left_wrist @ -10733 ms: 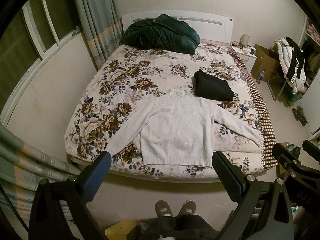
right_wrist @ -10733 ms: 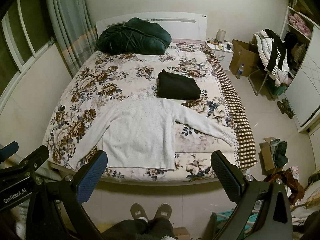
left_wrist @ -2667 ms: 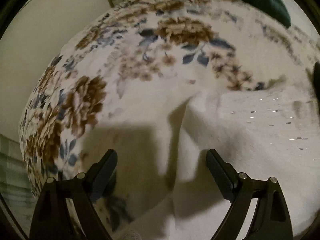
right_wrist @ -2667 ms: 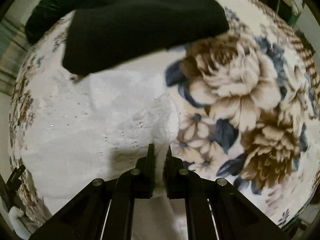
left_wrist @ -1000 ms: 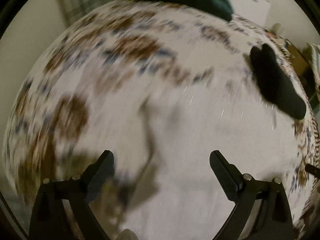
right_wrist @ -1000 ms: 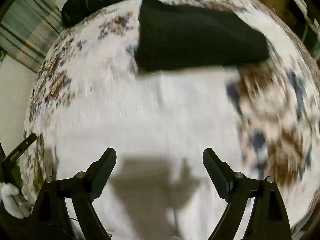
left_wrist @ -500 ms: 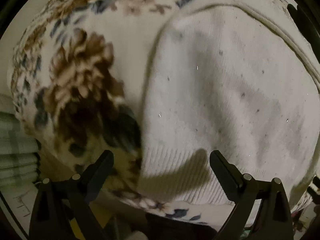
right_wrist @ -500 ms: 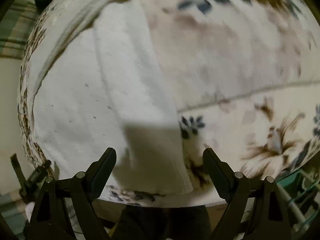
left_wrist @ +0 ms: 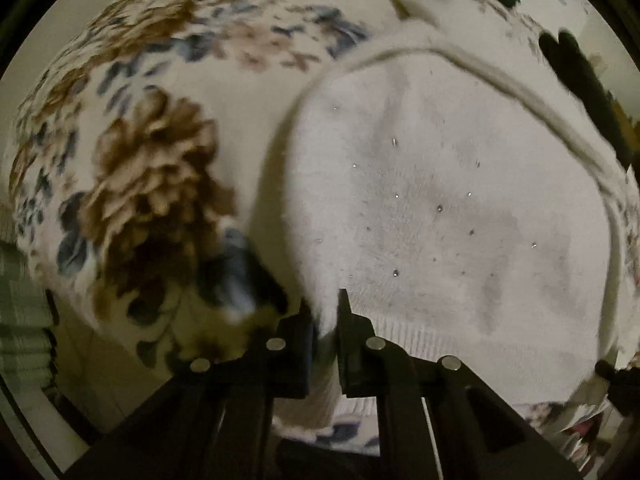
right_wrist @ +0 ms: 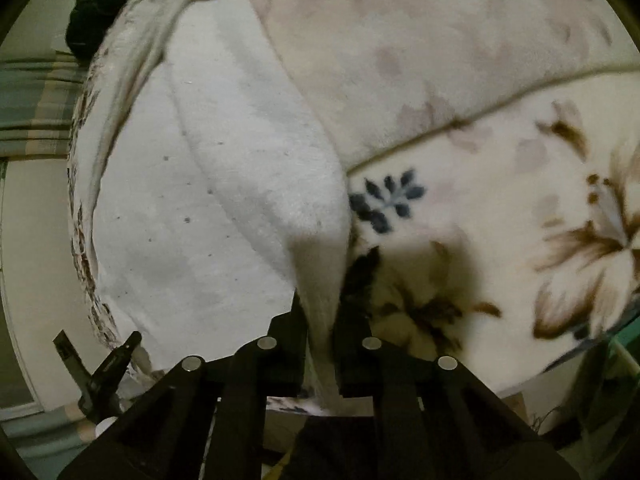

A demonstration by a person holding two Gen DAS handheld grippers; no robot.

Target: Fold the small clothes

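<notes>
The white sweater, a soft fuzzy knit dotted with small sequins and ribbed at the hem, lies flat on the fleecy floral blanket. The left gripper is clamped on the hem's left corner, fabric pinched between its black fingers. The right gripper is likewise clamped on the right corner, the cloth rising in a taut ridge.
</notes>
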